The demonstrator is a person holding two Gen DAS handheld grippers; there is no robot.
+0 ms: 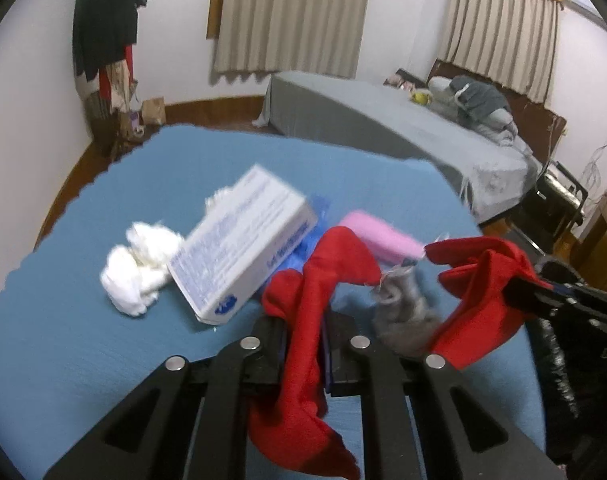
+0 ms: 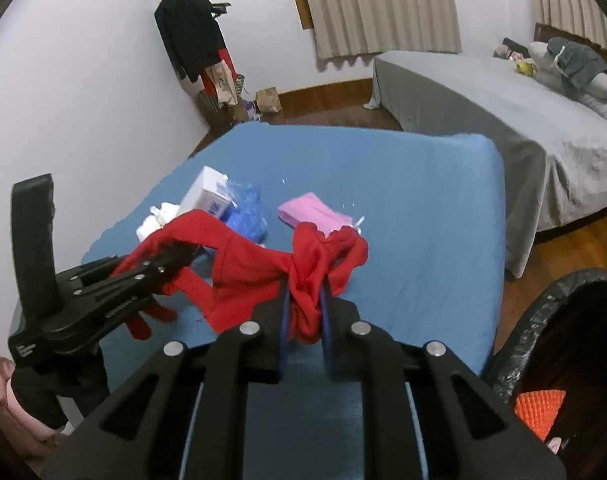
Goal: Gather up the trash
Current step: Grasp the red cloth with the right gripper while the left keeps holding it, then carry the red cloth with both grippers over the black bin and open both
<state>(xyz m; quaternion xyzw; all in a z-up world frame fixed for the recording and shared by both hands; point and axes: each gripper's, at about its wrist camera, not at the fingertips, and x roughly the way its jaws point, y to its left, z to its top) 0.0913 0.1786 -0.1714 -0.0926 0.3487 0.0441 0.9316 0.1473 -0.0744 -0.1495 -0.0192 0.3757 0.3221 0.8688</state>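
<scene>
L tongs [image 1: 305,336] nearest me: jaws closed tight on the red cloth [image 1: 315,280], which runs up between the pads and hangs down in a loose fold below them. My R tongs [image 2: 305,308] the same, clamped on a bunched knot of that red cloth at its other end. Cloth is slung between the two, clear of the blue table cover [image 2: 423,208] from what I can see; slack middle droops toward it. From the R cam the L tongs sit low left w/ red fabric draped over the tips.

Lower R corner of R cam: bin w/ black liner [image 2: 543,312], rim just beside the table edge, something orange [image 2: 539,408] inside.

Past the cloth on the table, still lying there:
- grey crumpled wad [image 1: 403,312], just behind the cloth in L cam.
- white/blue printed box [image 1: 243,244], tilted, leaning on stuff under it.
- blue plastic scrap [image 2: 245,212], beside/under the box.
- white tissue wads [image 1: 139,264], left of box, touching it.
- pink flat pack [image 2: 311,212], right of the blue scrap, apart from it.

Far: wood floor, grey-sheeted bed [image 2: 483,96] w/ pillows, coat rack [image 2: 195,40] w/ dark garment in the corner, beige curtains [image 1: 291,12]. L cam blurred; box print not legible.
</scene>
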